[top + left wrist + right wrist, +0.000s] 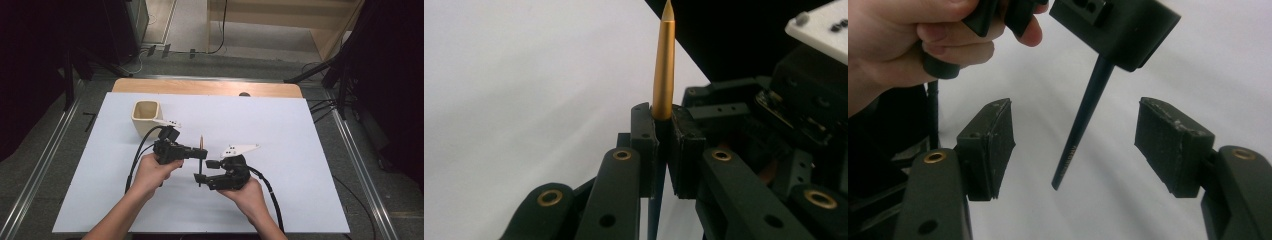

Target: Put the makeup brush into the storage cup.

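Note:
A slim pen stands upright over the white table sheet [290,150], with a gold pointed upper part [664,70] and a dark blue barrel [1080,130]. My left gripper [663,145] is shut on the pen where gold meets blue, and in the high view the pen [201,145] sticks up and down from its jaws. My right gripper [1075,150] is open, its two pads standing on either side of the barrel's lower end without touching it. In the high view the right gripper [203,170] sits just below and right of the left gripper [199,154].
A cream square cup [147,116] stands upright at the back left of the sheet, behind the left hand [152,172]. A wooden table edge [210,87] runs along the far side. Cables trail from both grippers toward the near edge.

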Motion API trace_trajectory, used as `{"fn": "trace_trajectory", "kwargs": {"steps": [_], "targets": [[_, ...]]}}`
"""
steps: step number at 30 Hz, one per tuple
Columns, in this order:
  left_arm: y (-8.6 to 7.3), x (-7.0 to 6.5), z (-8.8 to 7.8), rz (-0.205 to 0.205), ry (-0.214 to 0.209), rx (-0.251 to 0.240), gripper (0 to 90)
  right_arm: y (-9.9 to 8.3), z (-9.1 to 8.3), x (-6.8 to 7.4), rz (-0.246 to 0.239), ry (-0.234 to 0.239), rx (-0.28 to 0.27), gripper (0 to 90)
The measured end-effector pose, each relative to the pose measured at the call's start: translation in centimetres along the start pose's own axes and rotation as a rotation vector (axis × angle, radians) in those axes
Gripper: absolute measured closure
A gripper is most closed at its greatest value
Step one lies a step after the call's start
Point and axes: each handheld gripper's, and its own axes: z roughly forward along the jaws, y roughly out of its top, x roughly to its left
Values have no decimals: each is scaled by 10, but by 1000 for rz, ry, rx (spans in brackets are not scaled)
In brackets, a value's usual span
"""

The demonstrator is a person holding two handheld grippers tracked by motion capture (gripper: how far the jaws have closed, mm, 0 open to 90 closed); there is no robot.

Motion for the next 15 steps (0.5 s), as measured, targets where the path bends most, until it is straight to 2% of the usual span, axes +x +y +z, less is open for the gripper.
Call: {"fn": "trace_trajectory", "kwargs": {"steps": [4,10,15], "targets": [[-1,-1,2,9,-16,15,834,-2,-4,-4,-10,19,0,342],[-1,-3,5,19,-52,10,834,-4,-6,-8,-10,64,-4,372],[-3,-3,8,25,-70,24,834,-6,-4,-11,23,94,-25,423]]}}
